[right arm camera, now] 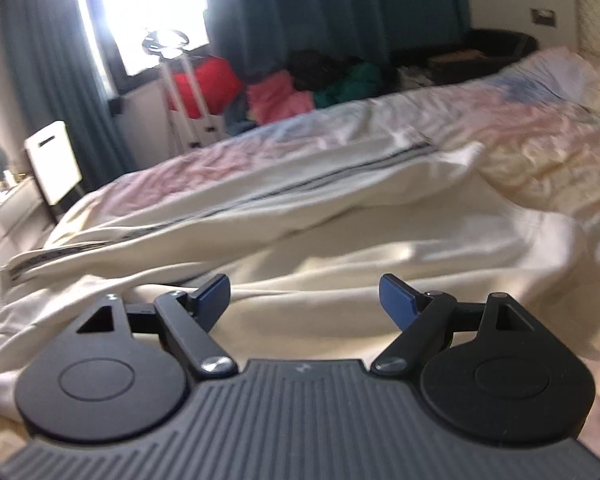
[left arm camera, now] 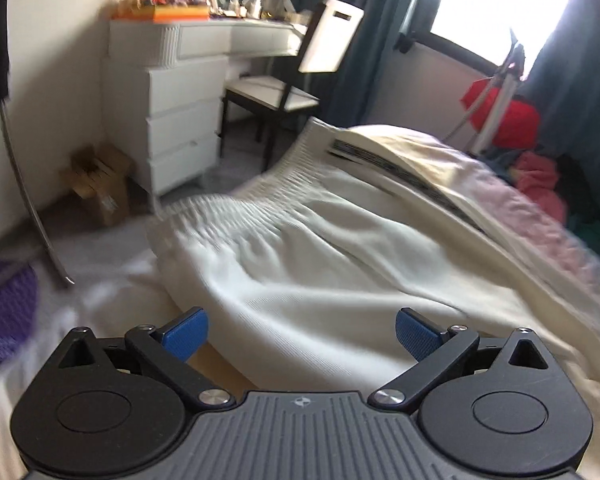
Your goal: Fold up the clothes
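Cream-white trousers [left arm camera: 300, 272] with a gathered waistband [left arm camera: 260, 196] and a dark side stripe [left arm camera: 400, 168] lie spread on the bed. My left gripper [left arm camera: 302, 334] hovers just above the cloth below the waistband, jaws wide apart, nothing between the blue pads [left arm camera: 186, 334]. In the right wrist view the same trousers [right arm camera: 320, 220] stretch across the bed, the stripe [right arm camera: 260, 196] running along one leg. My right gripper [right arm camera: 305, 300] stands open over the cloth, its blue pads [right arm camera: 396, 300] not pressing on anything.
The bed carries a pale pink and blue patterned cover [right arm camera: 500, 120]. A white chest of drawers [left arm camera: 180, 120] and a dark chair [left arm camera: 284, 92] stand beyond the bed's foot. Piled red, pink and green clothes [right arm camera: 284, 92] lie under the window, beside teal curtains [right arm camera: 340, 8].
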### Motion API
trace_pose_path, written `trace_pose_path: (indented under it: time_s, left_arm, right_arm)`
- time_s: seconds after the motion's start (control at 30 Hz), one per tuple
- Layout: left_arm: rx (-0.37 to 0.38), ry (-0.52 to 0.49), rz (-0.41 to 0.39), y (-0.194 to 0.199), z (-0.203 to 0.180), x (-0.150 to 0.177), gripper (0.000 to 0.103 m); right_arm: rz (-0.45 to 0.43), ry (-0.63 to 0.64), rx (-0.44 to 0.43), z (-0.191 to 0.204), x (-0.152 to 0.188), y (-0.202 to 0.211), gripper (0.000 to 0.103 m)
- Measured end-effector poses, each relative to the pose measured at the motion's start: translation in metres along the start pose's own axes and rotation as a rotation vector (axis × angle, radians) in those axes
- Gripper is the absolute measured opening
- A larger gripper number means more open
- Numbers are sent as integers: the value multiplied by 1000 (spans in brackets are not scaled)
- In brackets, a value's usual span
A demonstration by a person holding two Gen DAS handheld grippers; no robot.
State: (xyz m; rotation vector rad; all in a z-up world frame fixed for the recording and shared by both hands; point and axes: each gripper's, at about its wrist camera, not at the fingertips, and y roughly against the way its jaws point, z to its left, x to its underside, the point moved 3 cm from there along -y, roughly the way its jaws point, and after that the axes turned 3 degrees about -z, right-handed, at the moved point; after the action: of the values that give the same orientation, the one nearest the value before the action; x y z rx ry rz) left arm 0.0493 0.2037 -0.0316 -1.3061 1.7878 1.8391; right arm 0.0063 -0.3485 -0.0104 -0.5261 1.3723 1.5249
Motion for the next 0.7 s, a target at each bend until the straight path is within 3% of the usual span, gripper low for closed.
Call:
trace_pose_path:
  time_s: [0.13, 0.27, 0.43, 0.7]
  left_arm:
    - [43, 47, 26, -11, 12, 10, 101]
    - [113, 158, 66, -12, 27, 14, 101]
    - [82, 292, 29, -2, 59, 12, 100]
    - [107, 463, 246, -33, 76, 31, 100]
  right_arm:
    - [0, -26, 17, -6, -2, -2, 83]
    - [13, -39, 10, -5, -3, -4, 83]
    - [17, -62, 7, -6, -4, -2, 83]
    - [33, -89, 16, -9, -3, -4, 83]
